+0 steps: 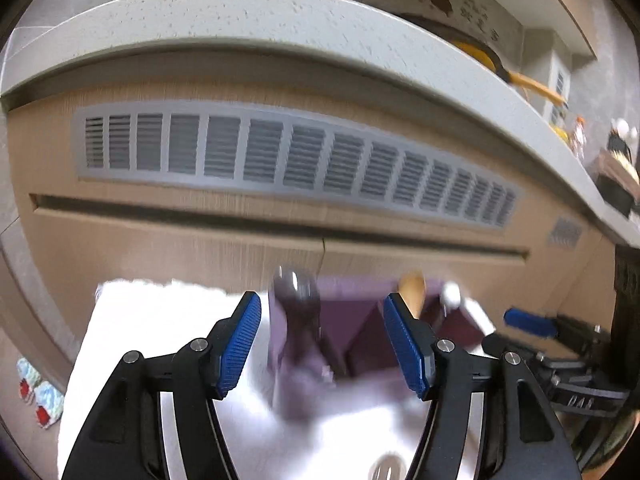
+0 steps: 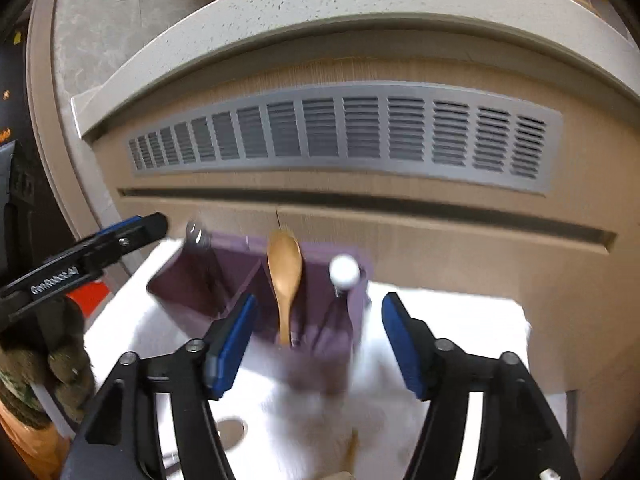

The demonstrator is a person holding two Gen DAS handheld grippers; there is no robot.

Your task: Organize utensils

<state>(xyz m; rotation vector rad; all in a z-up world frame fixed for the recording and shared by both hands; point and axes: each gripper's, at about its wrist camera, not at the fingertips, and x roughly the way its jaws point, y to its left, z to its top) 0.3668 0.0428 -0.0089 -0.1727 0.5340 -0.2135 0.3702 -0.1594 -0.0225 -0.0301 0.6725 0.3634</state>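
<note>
A purple utensil holder [image 2: 320,344] with divided compartments stands on a white cloth [image 2: 452,320]. A wooden spoon [image 2: 285,276], a white round-headed utensil [image 2: 345,271] and a metal spoon [image 2: 196,234] stand in it. In the left wrist view the same holder [image 1: 352,320] shows the metal spoon [image 1: 294,280] and the wooden spoon [image 1: 412,290]. My left gripper [image 1: 322,344] is open just in front of the holder with nothing between its blue pads. My right gripper [image 2: 316,346] is open too, and the holder's near wall lies behind the gap. More utensils lie blurred on the cloth near the bottom edges.
Behind the cloth rises a beige cabinet front with a long grey vent [image 2: 344,132] under a speckled counter edge [image 1: 248,12]. A yellow-handled pan [image 1: 516,74] sits on the counter. The right gripper [image 1: 528,322] shows at the right of the left view.
</note>
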